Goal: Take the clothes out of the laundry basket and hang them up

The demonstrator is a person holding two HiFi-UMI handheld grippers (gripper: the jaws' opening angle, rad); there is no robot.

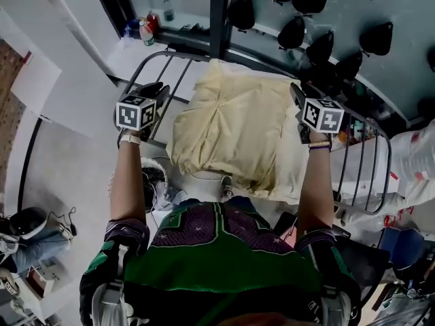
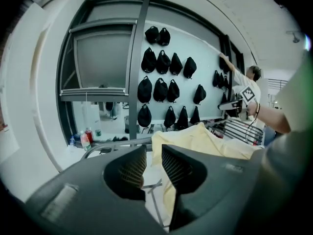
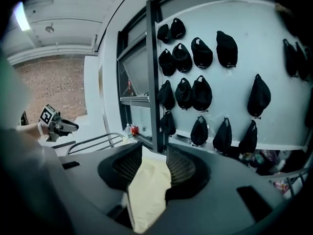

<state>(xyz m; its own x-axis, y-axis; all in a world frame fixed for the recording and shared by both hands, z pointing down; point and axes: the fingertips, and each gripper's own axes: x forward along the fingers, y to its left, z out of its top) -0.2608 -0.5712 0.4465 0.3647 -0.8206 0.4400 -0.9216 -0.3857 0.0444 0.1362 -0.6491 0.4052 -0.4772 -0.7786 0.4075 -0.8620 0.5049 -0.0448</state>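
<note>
A pale yellow garment (image 1: 231, 128) lies spread over the bars of a metal drying rack (image 1: 366, 175) in front of me. My right gripper (image 1: 298, 95) is at the garment's right edge, shut on a fold of the yellow cloth (image 3: 146, 190) that hangs between its jaws. My left gripper (image 1: 160, 94) hovers just left of the garment's left edge. Its jaws stand apart, and only rack wire and pale floor show in the gap (image 2: 153, 163). The yellow garment (image 2: 205, 138) lies beyond and to the right of them. A round basket (image 1: 153, 182) sits low beside my left arm.
Several black caps (image 1: 306, 26) hang on the wall behind the rack. A dark window post (image 1: 217, 12) rises at the back, with bottles (image 1: 144, 31) on the sill. Clutter lies on the floor at the left (image 1: 27, 236), and a white cloth (image 1: 414, 161) hangs at the right.
</note>
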